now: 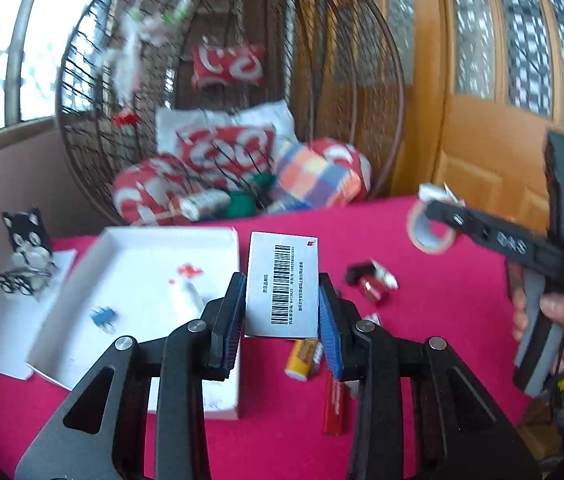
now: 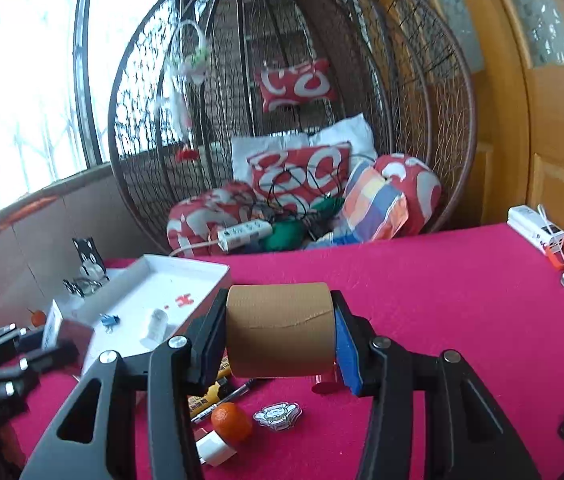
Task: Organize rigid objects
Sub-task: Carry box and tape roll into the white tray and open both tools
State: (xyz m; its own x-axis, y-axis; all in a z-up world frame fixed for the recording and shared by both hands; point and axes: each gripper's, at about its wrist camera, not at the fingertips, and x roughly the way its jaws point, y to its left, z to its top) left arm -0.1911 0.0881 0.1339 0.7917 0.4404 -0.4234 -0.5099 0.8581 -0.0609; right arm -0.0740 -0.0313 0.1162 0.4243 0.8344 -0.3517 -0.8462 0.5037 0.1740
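My left gripper (image 1: 282,300) is shut on a small white box with a barcode label (image 1: 282,276), holding it upright above the red tablecloth (image 1: 442,320). My right gripper (image 2: 280,320) is shut on a brown tape roll (image 2: 280,332), its pads pressing on the roll's two flat sides. In the left wrist view the tape roll (image 1: 428,234) hangs at the right in that gripper, which a hand (image 1: 562,320) holds. A white tray (image 1: 142,248) lies on the cloth to the left, with a blue clip (image 1: 102,318) and a small white item (image 1: 186,300) in it.
On the cloth below the grippers lie a yellow pack (image 1: 300,358), a long red box (image 1: 334,404), a tangerine (image 2: 232,422), a sticker (image 2: 278,414) and a white plug (image 2: 216,446). A cat-shaped stand (image 1: 28,240) is far left. A wicker hanging chair (image 2: 422,100) rises behind the table.
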